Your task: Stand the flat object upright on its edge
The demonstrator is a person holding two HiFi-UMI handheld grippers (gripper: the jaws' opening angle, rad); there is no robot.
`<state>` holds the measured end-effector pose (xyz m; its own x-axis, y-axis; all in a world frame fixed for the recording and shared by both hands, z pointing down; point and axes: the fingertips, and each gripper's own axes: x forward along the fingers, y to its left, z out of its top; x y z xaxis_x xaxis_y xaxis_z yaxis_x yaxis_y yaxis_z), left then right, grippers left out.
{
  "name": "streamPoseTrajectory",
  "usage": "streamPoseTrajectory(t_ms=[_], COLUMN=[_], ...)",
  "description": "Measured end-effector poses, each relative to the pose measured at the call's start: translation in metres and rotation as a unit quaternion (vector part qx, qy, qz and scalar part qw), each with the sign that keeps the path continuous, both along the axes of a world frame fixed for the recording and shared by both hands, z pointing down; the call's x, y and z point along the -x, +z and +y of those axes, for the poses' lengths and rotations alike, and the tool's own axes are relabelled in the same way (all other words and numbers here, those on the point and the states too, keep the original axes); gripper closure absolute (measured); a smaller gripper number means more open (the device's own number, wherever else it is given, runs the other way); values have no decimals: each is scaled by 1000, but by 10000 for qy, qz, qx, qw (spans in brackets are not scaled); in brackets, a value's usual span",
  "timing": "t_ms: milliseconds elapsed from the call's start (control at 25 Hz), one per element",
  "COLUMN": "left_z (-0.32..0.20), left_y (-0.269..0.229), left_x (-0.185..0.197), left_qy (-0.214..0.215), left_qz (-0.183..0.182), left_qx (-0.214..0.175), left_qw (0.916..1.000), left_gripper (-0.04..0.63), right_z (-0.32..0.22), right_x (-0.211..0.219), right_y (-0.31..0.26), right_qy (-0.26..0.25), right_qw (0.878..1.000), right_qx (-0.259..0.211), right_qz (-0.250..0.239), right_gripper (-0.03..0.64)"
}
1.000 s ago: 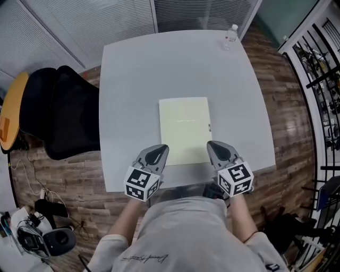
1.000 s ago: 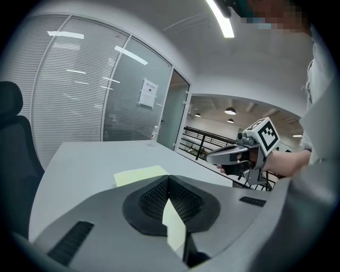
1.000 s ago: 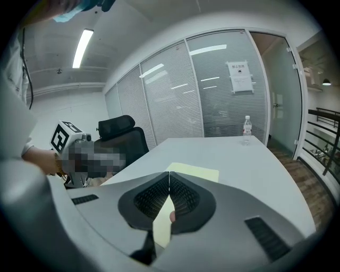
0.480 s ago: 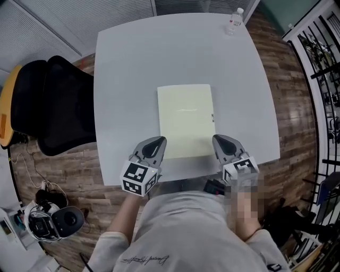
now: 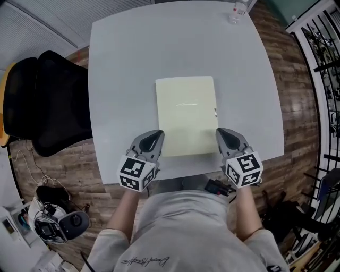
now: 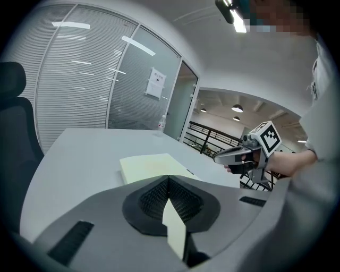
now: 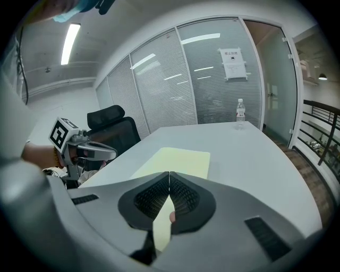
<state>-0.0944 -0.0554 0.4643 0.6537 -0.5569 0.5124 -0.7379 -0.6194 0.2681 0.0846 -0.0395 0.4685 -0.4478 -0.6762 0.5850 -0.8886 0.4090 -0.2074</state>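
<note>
A pale yellow flat book (image 5: 187,114) lies flat in the middle of the grey table (image 5: 127,64). In the head view my left gripper (image 5: 155,136) hovers just off the book's near left corner, jaws shut and empty. My right gripper (image 5: 223,133) hangs by the near right corner, also shut with nothing in it. The left gripper view shows the book (image 6: 151,166) ahead beyond the shut left gripper (image 6: 168,178), and the right gripper (image 6: 234,155) off to the side. The right gripper view has the book (image 7: 178,161) ahead of the shut right gripper (image 7: 169,173).
A clear water bottle (image 5: 238,10) stands at the table's far right corner. A black office chair (image 5: 50,101) sits left of the table. Cables and gear (image 5: 56,220) lie on the wooden floor at the lower left. A black railing (image 5: 324,79) runs along the right.
Both grippers have sunk toward the table on either side of the book's near edge. The head camera has tilted, so the table and book have shifted up in the picture.
</note>
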Motion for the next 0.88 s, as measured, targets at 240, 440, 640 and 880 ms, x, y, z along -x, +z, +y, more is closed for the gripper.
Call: streamPoseTrajectory(t_ms=[240,440,640,880], left_z=[-3,-5,-7,-13], left_y=[12,21,29,43], left_x=[3,4,2,9], left_qy=[-37,-1,12,-152], left_qz=[-51,-96,-106,-16], left_qx=[132,218,301,634], left_qw=[9999,9997,9995,9979], left_gripper=[583,583,583,583], right_z=[-5,-8,-10,-15], right_x=[-2,-4,-10,-11], right_y=[9,18,30,44], right_qy=[10,-20,-17,14], right_qw=[9999,9997,9993,9987], right_qx=[113,225,349,501], right_qz=[6,57,101,124], right_gripper=[592,592,592,591])
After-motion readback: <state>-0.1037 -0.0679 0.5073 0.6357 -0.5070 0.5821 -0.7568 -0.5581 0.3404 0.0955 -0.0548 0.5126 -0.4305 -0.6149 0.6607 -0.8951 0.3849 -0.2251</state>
